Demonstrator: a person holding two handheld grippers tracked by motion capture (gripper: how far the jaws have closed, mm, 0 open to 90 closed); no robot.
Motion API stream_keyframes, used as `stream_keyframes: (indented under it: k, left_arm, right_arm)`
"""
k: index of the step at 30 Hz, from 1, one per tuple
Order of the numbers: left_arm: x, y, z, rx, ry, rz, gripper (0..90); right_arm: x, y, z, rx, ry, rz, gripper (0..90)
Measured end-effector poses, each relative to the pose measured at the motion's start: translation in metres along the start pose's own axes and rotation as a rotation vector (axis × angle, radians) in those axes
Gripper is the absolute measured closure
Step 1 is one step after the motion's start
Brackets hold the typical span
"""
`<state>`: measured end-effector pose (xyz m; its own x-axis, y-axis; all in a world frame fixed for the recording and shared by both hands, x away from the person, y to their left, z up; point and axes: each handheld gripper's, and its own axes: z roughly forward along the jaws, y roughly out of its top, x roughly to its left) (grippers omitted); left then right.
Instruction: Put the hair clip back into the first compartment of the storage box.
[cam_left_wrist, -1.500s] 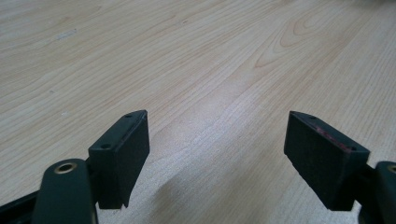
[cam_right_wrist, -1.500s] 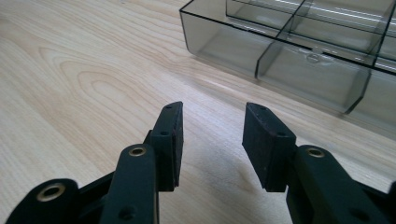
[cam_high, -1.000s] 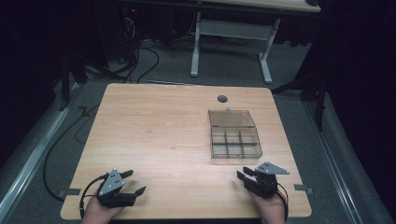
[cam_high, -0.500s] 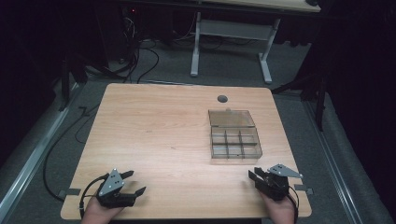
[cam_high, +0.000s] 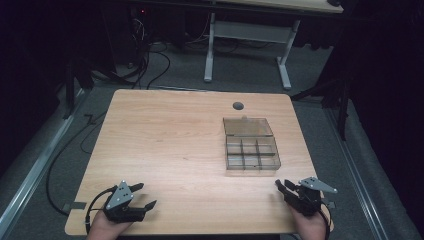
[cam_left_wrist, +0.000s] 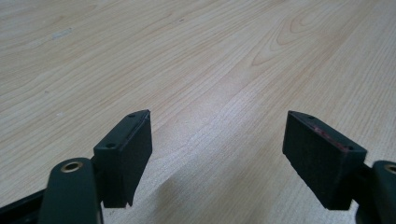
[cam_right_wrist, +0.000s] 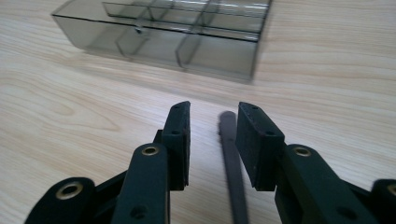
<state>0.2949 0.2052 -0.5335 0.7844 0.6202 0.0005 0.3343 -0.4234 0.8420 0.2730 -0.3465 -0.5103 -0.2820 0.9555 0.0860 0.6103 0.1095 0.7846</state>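
While your hands rest at the bottom edge of the frame, both tongs hold nothing.
Your left tongs (cam_high: 142, 197) sit at the lower left, spread wide over bare wood of the surface (cam_high: 165, 145). Your right tongs (cam_high: 284, 189) sit at the lower right, parted by a narrow gap, pointing at the clear compartment box (cam_high: 250, 149) lying open just above them, right of centre.
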Motion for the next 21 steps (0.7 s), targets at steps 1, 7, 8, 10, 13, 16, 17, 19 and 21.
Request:
stream_keyframes:
  k: [1, 7, 8, 10, 13, 16, 17, 19, 21]
  left_arm:
    - [0.0, 0.0, 0.0, 0.0, -0.001, 0.0, 24.6]
    - [0.0, 0.0, 0.0, 0.0, -0.001, 0.001, 24.6]
    - [0.0, 0.0, 0.0, 0.001, -0.001, 0.001, 24.6]
    - [0.0, 0.0, 0.0, 0.001, -0.001, 0.001, 24.6]
    - [0.0, 0.0, 0.0, 0.001, -0.001, 0.001, 24.6]
    - [0.0, 0.0, 0.0, 0.001, -0.002, 0.002, 24.6]
    - [0.0, 0.0, 0.0, 0.002, -0.003, 0.002, 24.6]
    - [0.0, 0.0, 0.0, 0.002, -0.003, 0.003, 24.6]
    - [0.0, 0.0, 0.0, 0.001, -0.003, 0.003, 24.6]
  right_arm:
    - [-0.002, 0.0, 0.0, 0.001, -0.006, 0.002, 65.5]
    - [-0.011, -0.004, 0.002, 0.026, -0.017, 0.019, 66.6]
    - [-0.011, -0.004, 0.003, 0.03, -0.014, 0.016, 67.1]
    - [-0.01, -0.005, 0.007, 0.043, -0.011, 0.005, 68.0]
    - [-0.009, -0.005, 0.013, 0.069, -0.019, -0.009, 70.4]
    - [-0.009, -0.005, 0.015, 0.075, -0.023, -0.016, 72.5]
    - [-0.009, -0.005, 0.016, 0.075, -0.023, -0.013, 73.6]
    - [-0.008, -0.005, 0.017, 0.079, -0.024, -0.015, 75.5]
    - [-0.007, -0.005, 0.018, 0.086, -0.027, -0.02, 76.2]
